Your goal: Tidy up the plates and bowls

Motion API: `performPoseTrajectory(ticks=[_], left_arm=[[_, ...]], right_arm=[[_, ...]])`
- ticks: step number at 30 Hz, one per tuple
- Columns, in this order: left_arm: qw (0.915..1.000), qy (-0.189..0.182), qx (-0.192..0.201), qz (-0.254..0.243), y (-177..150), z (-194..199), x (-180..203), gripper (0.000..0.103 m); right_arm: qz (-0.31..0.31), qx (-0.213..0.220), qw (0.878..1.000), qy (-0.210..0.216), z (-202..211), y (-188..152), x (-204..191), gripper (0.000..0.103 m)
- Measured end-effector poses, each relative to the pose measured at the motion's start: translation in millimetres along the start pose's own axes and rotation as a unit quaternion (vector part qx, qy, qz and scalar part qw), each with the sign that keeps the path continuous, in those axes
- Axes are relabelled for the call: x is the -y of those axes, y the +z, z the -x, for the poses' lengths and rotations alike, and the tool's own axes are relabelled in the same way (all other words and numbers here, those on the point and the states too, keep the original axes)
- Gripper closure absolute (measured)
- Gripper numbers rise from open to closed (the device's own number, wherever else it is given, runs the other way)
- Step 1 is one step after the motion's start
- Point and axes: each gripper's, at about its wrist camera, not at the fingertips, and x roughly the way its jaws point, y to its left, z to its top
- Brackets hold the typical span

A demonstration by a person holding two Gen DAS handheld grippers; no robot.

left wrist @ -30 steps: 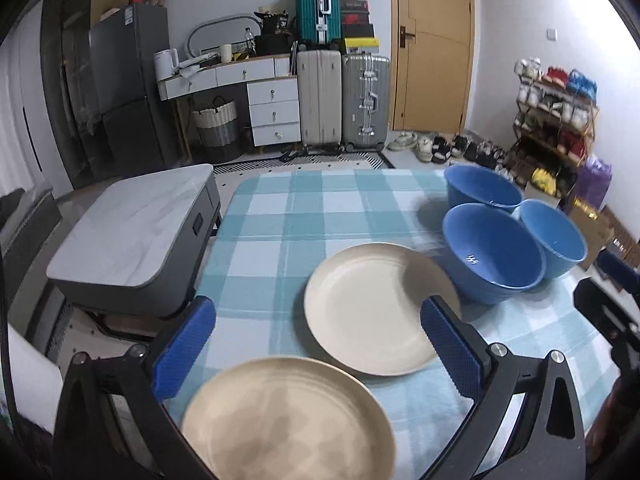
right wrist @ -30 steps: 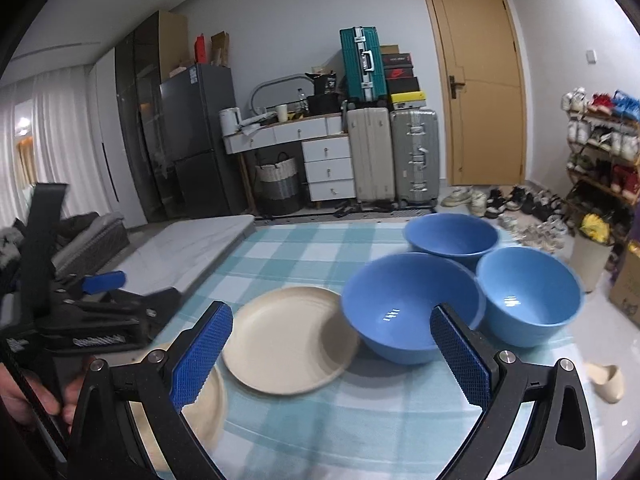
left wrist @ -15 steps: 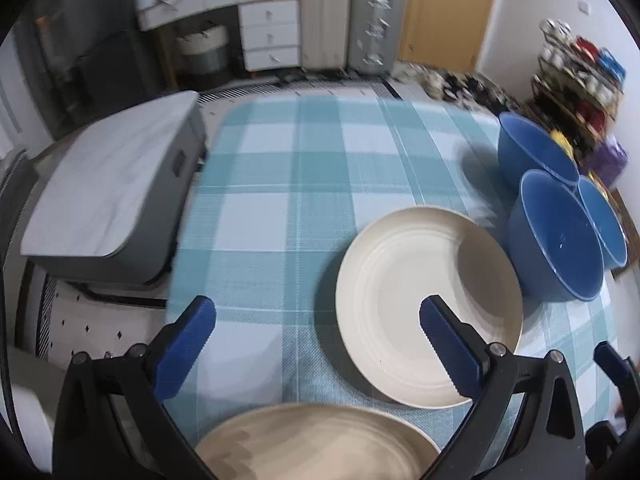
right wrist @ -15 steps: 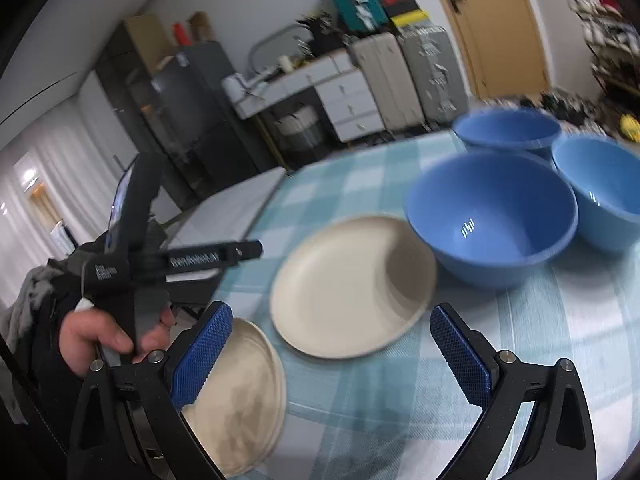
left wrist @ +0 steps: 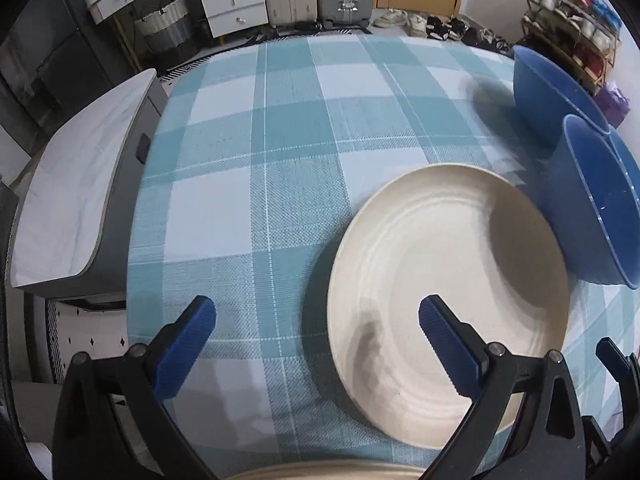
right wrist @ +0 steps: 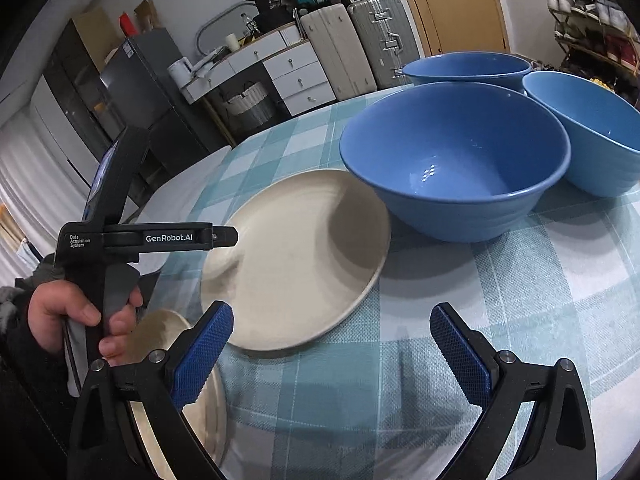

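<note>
A cream plate (left wrist: 448,304) (right wrist: 296,260) lies on the teal checked tablecloth (left wrist: 280,140). A second, tan plate (left wrist: 320,474) (right wrist: 160,330) sits at the table's near edge, mostly hidden under the grippers. Three blue bowls stand close together to the right: the nearest one (right wrist: 456,160) (left wrist: 600,208) touches the cream plate's rim, another (right wrist: 468,66) (left wrist: 548,88) is behind it, and a third (right wrist: 592,128) is at the far right. My left gripper (left wrist: 316,308) is open above the cream plate's left rim. My right gripper (right wrist: 330,320) is open and empty, in front of that plate.
A hand (right wrist: 68,316) holds the left gripper's black body (right wrist: 160,237). A grey low table with a white top (left wrist: 72,184) stands left of the table. Suitcases (right wrist: 360,44), drawers (left wrist: 232,0) and a shoe rack (left wrist: 568,12) line the far walls.
My left gripper has tipped downward and moved forward, so the tan plate has slid to the bottom edge of its view. My right gripper has dropped lower and nearer the plates. Both stayed open.
</note>
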Motion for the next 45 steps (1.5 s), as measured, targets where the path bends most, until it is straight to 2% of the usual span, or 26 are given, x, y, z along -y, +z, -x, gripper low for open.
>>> performPoseTrajectory(ticks=[4,6,8,9,11,13,16,19,20,22,24,27,29,31,37,45], left_arm=[[1.0000,-0.009,-0.001,-0.002,5,-5,1,0.003],[0.9999,-0.012,-0.005,-0.005,7,-8,1,0.010],[0.9997,-0.016,-0.014,-0.007,10,-13,1,0.028],[0.9996,-0.020,-0.018,-0.008,11,-15,1,0.031],[0.9991,-0.033,-0.026,-0.007,12,-20,1,0.045],[0.9985,-0.042,-0.034,-0.003,13,-23,0,0.048],[0.9981,-0.048,-0.040,-0.003,14,-27,-1,0.066],[0.9967,-0.069,-0.042,0.001,14,-27,-2,0.078],[0.9958,-0.080,-0.045,0.005,14,-27,-4,0.084],[0.9950,-0.087,-0.048,0.008,15,-26,-4,0.087],[0.9951,-0.087,-0.048,0.007,14,-25,-4,0.087],[0.9954,-0.083,-0.047,0.004,13,-24,-5,0.088],[0.9958,-0.079,-0.045,0.006,12,-23,-8,0.088],[0.9961,-0.076,-0.044,0.009,12,-23,-12,0.088],[0.9973,-0.061,-0.037,0.015,14,-23,-19,0.088],[0.9972,-0.053,-0.043,0.030,8,-22,-39,0.088]], right_arm=[[-0.006,-0.007,1.000,-0.003,-11,3,4,0.002],[-0.001,-0.028,1.000,-0.002,-20,5,1,0.002],[0.009,-0.025,1.000,-0.004,-19,4,0,0.002],[0.015,-0.021,1.000,-0.011,-21,4,-2,0.002],[0.018,-0.021,1.000,-0.011,-24,5,-4,0.002],[0.009,-0.030,0.999,-0.007,-30,8,-2,0.002],[-0.001,-0.042,0.999,-0.001,-32,9,1,0.002],[0.006,-0.042,0.999,0.002,-35,9,-2,0.002],[0.010,-0.042,0.999,0.002,-37,9,-3,0.002],[0.015,-0.046,0.999,0.007,-36,10,-3,0.003],[0.020,-0.055,0.998,0.026,-38,8,-4,0.013],[0.033,-0.057,0.998,0.005,-43,9,-8,0.021],[0.038,-0.058,0.998,-0.007,-43,10,-8,0.031],[0.047,-0.061,0.997,-0.016,-47,11,-11,0.035],[0.069,-0.067,0.995,-0.038,-59,19,-20,0.039],[0.068,-0.081,0.994,-0.021,-73,35,-25,0.041]])
